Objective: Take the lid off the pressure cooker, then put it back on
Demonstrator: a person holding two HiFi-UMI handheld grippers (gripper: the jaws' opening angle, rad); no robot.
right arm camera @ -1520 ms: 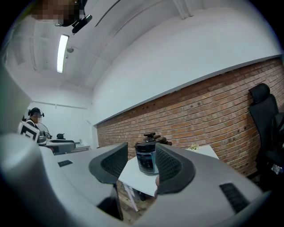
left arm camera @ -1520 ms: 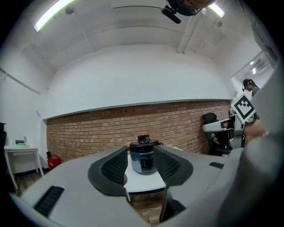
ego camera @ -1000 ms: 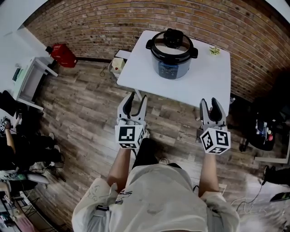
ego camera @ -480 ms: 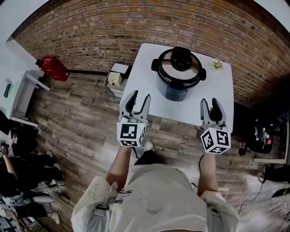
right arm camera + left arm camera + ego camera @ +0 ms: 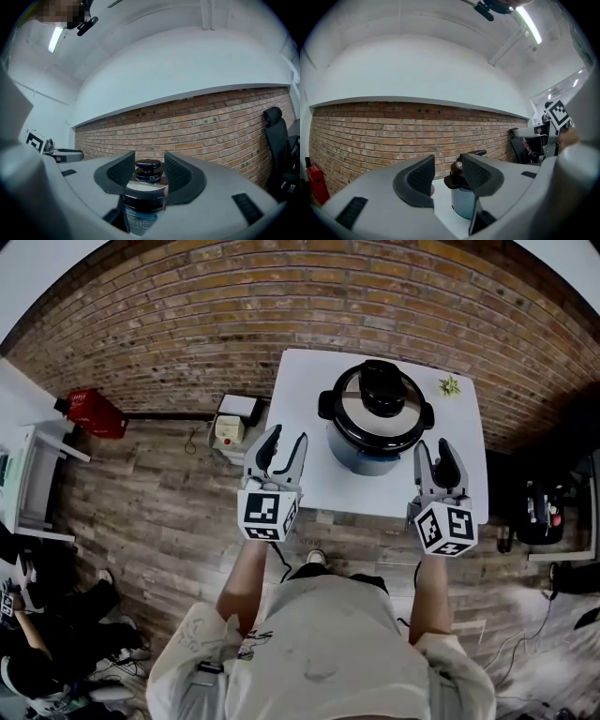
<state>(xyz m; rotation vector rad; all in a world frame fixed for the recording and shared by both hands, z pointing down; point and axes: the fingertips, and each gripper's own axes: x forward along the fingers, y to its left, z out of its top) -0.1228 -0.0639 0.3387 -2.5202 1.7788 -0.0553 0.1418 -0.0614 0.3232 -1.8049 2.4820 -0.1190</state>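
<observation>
The pressure cooker (image 5: 373,444) stands on the white square table (image 5: 305,395), about midway between its left and right edges and a little toward the far edge. Its round lid (image 5: 359,415) is on: brushed metal with a black rim, a chunky black knob (image 5: 382,390) on top, and a black lug sticking out at either side. The pot body below is dark and glossy, with a pale panel facing you.

Your left gripper (image 5: 285,441) sits at the table's near left corner with its jaws spread and nothing between them. In the left gripper view, the ribbed black pads (image 5: 423,177) frame only a gap, and the cooker (image 5: 461,206) stands beyond it, well apart from the tips.

Your right gripper (image 5: 434,450) is over the near edge, close to the near right corner, also released and empty. In the right gripper view the knob (image 5: 147,169) lines up in the gap between the pads, but the head view shows the cooker clear of the tips.

A small green sprig-like thing (image 5: 450,385) lies near the far right corner of the tabletop; you cannot tell what it is. Behind the table is a rough red brick wall (image 5: 281,306), and underfoot a grey-brown plank floor (image 5: 159,502). A red canister (image 5: 89,413) and a small white box (image 5: 232,426) sit on the floor to the table's left.
</observation>
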